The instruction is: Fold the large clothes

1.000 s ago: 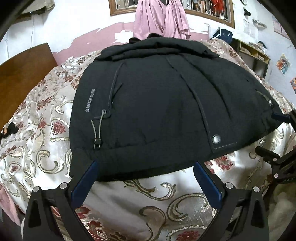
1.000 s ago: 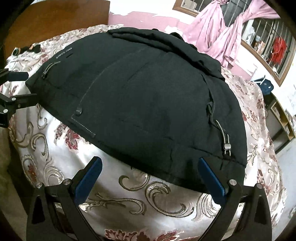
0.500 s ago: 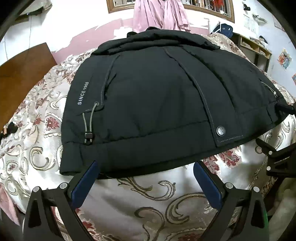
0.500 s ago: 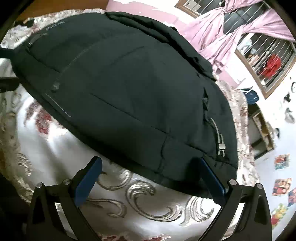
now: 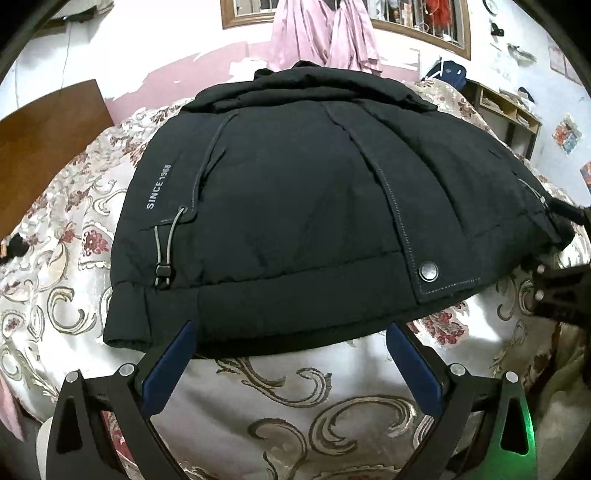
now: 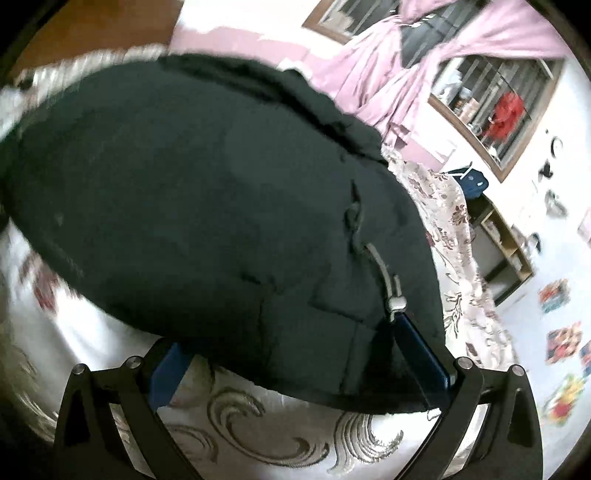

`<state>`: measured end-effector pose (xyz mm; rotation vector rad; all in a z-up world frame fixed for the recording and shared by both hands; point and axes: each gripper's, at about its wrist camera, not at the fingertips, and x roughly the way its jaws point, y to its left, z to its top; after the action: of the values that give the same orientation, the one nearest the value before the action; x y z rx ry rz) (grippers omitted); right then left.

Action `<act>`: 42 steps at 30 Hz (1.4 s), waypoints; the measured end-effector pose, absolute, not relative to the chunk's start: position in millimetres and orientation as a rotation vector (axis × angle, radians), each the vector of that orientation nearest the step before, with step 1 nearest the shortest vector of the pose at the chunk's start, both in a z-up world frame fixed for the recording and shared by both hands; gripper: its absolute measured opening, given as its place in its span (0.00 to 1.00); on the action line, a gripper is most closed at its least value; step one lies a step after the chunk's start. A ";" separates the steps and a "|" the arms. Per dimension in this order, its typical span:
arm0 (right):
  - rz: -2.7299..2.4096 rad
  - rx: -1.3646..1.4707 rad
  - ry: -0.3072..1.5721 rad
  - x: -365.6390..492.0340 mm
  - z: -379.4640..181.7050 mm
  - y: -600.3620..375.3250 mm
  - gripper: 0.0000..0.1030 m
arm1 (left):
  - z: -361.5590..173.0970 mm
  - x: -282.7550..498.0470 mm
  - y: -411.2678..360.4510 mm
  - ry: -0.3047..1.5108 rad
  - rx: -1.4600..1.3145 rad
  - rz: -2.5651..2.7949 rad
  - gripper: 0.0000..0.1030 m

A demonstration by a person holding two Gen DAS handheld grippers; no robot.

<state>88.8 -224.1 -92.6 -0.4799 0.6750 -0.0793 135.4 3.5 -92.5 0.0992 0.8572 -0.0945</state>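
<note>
A large black padded jacket [image 5: 303,221] lies flat on a bed, its hem toward me, with "SINCE 1968" print and a drawcord toggle [image 5: 164,271] on the left. My left gripper [image 5: 291,332] is open, its blue fingers at the hem's edge near the left corner. The jacket also fills the right wrist view [image 6: 207,206], which is blurred. My right gripper [image 6: 291,339] is open, its fingers straddling the hem at the right corner beside a grey toggle [image 6: 397,302]. The right gripper shows in the left wrist view [image 5: 561,280] at the far right.
The bed has a cream floral bedspread [image 5: 295,398]. A wooden headboard [image 5: 48,125] is at the left. Pink curtains [image 5: 321,33] hang by a barred window behind. A shelf unit [image 6: 506,251] stands to the right of the bed.
Both grippers have moved in toward the jacket's hem. The right gripper has swung right and forward, so the hem corner now lies between its fingers.
</note>
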 end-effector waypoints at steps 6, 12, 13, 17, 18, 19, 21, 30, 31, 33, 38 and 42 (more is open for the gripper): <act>-0.042 -0.387 0.611 71.0 -90.1 -229.7 0.98 | -97.5 129.3 -21.7 0.821 0.267 -0.080 1.00; -0.017 -0.318 0.561 74.9 -86.4 -251.8 0.98 | -109.3 131.2 -34.6 0.836 0.377 -0.047 1.00; -0.017 -0.315 0.558 78.5 -86.3 -255.5 0.98 | -111.9 133.0 -34.9 0.842 0.392 -0.035 1.00; -0.013 -0.294 0.546 79.5 -87.5 -260.8 0.98 | -118.9 140.1 -30.7 0.862 0.421 0.024 1.00; -0.012 -0.288 0.544 79.5 -88.4 -262.3 0.98 | -119.3 141.7 -28.3 0.863 0.421 0.041 1.00; -0.012 -0.285 0.543 80.1 -89.5 -263.8 0.98 | -118.8 143.2 -26.4 0.865 0.418 0.057 1.00; -0.016 -0.282 0.543 86.0 -86.3 -269.7 0.98 | -118.8 147.2 -20.7 0.865 0.412 0.093 1.00; -0.040 -0.286 0.575 96.0 -91.8 -275.8 0.98 | -116.6 160.0 -1.5 0.840 0.406 0.210 1.00; -0.054 -0.300 0.588 98.0 -95.1 -276.3 0.98 | -116.3 158.7 -4.1 0.827 0.426 0.219 1.00; -0.087 -0.325 0.612 99.5 -98.2 -273.1 0.98 | -115.5 154.9 -10.9 0.794 0.469 0.235 1.00; -0.172 -0.363 0.645 105.9 -102.4 -272.4 0.98 | -117.7 152.0 -16.5 0.791 0.502 0.225 0.95; -0.185 -0.396 0.635 105.3 -101.6 -265.6 0.84 | -123.7 147.0 -28.0 0.797 0.550 0.183 0.95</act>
<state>105.3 -265.6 -101.6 -0.3958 0.6353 -0.1846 147.0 -28.0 -123.7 0.5496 0.7974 0.1831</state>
